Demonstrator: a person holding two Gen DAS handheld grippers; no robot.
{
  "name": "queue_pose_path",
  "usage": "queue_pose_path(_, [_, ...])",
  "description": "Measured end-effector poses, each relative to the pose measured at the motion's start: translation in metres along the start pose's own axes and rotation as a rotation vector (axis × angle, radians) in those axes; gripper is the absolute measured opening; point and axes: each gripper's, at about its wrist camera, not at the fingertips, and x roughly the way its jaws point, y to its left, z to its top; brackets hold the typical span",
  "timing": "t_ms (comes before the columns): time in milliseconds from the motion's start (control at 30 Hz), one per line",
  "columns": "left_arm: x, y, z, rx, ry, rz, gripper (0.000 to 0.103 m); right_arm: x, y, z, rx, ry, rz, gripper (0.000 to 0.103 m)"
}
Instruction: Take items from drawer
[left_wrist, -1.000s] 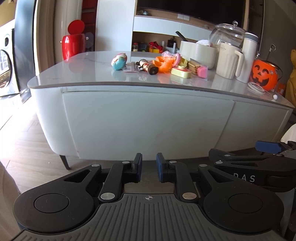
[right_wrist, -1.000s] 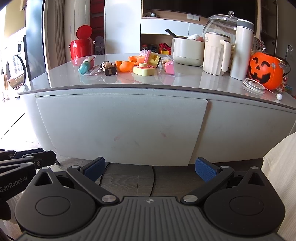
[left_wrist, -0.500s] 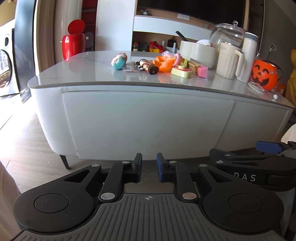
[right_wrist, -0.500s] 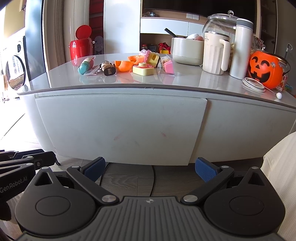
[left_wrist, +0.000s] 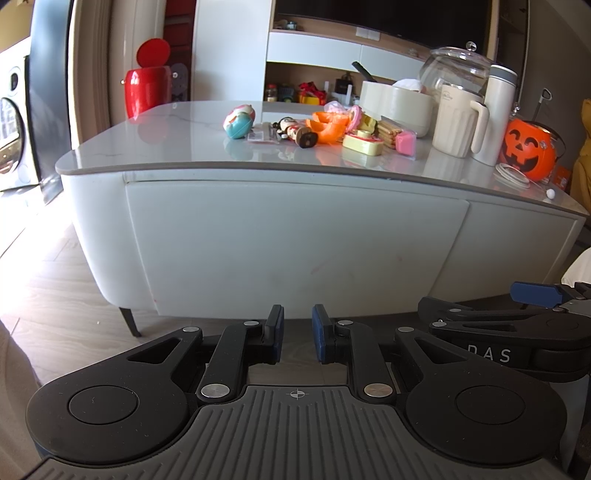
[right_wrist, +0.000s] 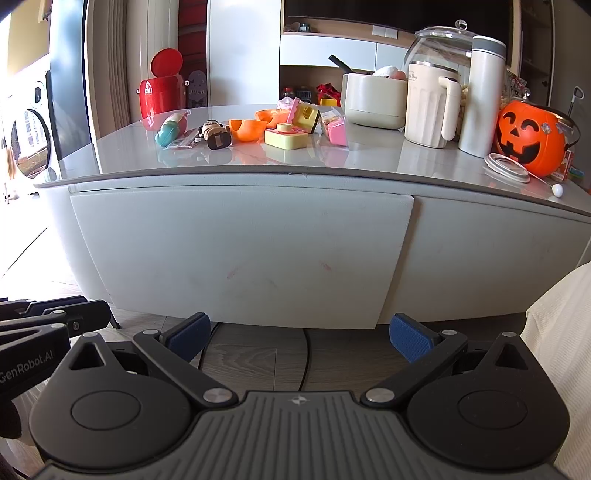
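Observation:
The white drawer front (left_wrist: 295, 240) of the low cabinet stands shut, flush with the panel beside it; in the right wrist view the same drawer front (right_wrist: 240, 258) fills the middle. Small toys and snacks (left_wrist: 325, 131) lie in a cluster on the grey top. My left gripper (left_wrist: 297, 332) hangs low in front of the drawer, its blue pads drawn close with a narrow gap and nothing between them. My right gripper (right_wrist: 301, 336) is beside it at the same height, spread wide and holding nothing. Neither touches the cabinet.
On the right of the top stand a cream jug (right_wrist: 430, 107), a white flask (right_wrist: 482, 96), a glass jar and an orange pumpkin bucket (right_wrist: 530, 142). A red bin (right_wrist: 162, 92) sits behind. Wood floor lies below; a white cloth (right_wrist: 557, 332) is at the right.

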Motion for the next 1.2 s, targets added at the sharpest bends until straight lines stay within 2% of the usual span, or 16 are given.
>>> queue_pose_path(1200, [0.0000, 0.0010, 0.0003, 0.000, 0.001, -0.001, 0.019, 0.0019, -0.0001, -0.0008, 0.008, 0.010, -0.004, 0.103])
